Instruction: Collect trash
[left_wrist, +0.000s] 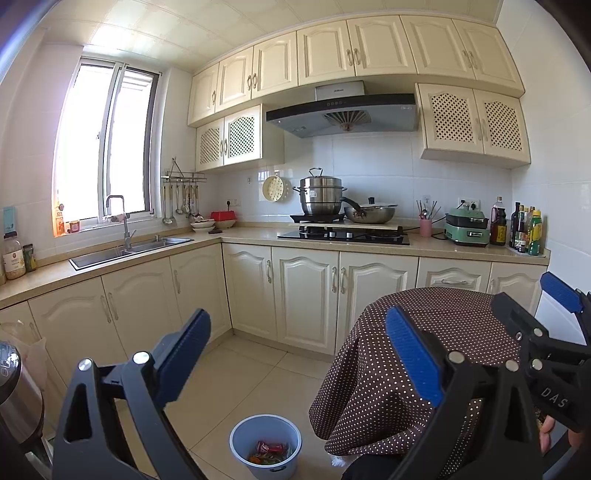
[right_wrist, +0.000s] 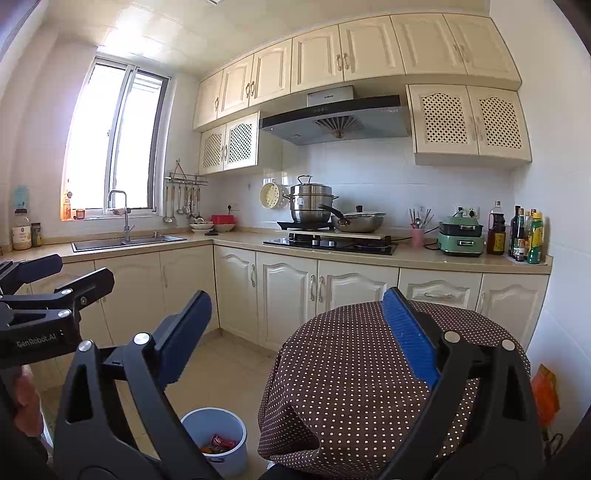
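The cream cabinets (left_wrist: 306, 295) with arched panel doors run in an L shape under a beige, speckled stone counter (left_wrist: 236, 233), and more such doors hang above, some with lattice fronts. A round table covered by a brown cloth with white dots (right_wrist: 351, 373) stands on the pale tiled floor (left_wrist: 251, 376), near the lower cabinets. On the counter a steel double sink (left_wrist: 129, 249) lies under the window, and a black glass stove (left_wrist: 343, 234) carries a shiny steel steamer pot (left_wrist: 320, 195) and a wok (left_wrist: 371, 214); a mint-green cooker (left_wrist: 466, 229) and some dark bottles (left_wrist: 524, 229) stand further right. On the floor, just beside the hanging edge of the cloth, sits a small round pale-blue plastic bin (left_wrist: 266, 443) — the trash (left_wrist: 269, 452) lies inside at its bottom, red and orange wrappers, crumpled. The left gripper (left_wrist: 299, 363) is spread wide, its black frame ending in flat blue ribbed pads, and nothing is between them. The right gripper (right_wrist: 303, 345) is spread equally wide and also holds nothing — its right pad is seen against the table cloth, its left pad against the floor.
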